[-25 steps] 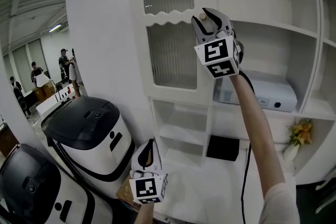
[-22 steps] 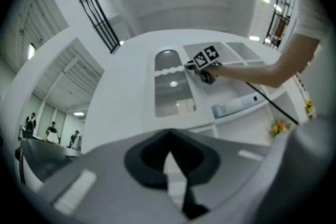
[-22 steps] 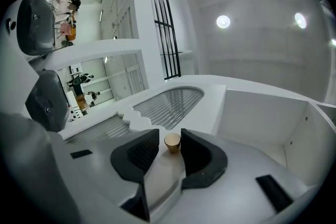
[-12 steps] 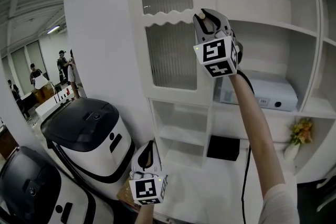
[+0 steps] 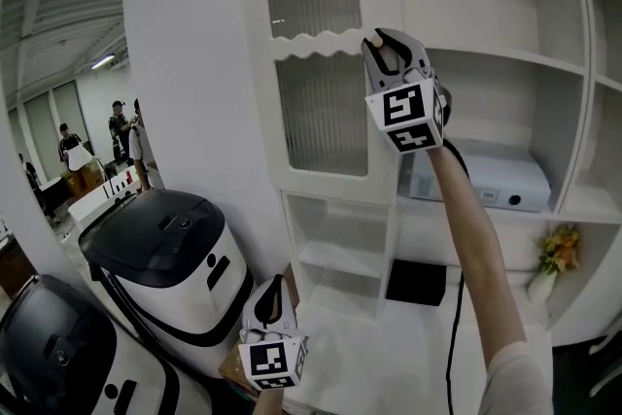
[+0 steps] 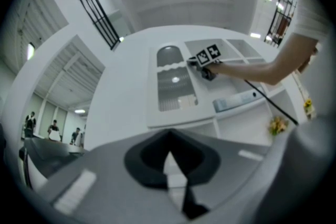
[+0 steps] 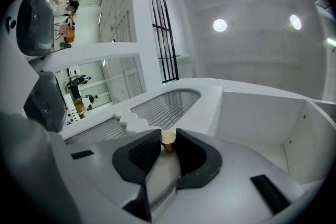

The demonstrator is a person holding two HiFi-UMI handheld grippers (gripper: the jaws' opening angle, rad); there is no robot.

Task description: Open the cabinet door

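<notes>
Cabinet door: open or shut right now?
Shut, as far as shows. In the head view the cabinet door sits flat against the cabinet, with no gap along its visible edges.

Before you: cabinet door (image 5: 321, 63), knob (image 7: 168, 140) at its right edge; shelves (image 5: 505, 59) right of it, box (image 5: 496, 178) on one, flowers (image 5: 557, 250) below; cookers (image 5: 160, 253) lower left.

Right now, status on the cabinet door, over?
Right claw just closing in, gripping knob. Left claw shut, empty, low. Door looks shut. Nothing in the way.
</notes>
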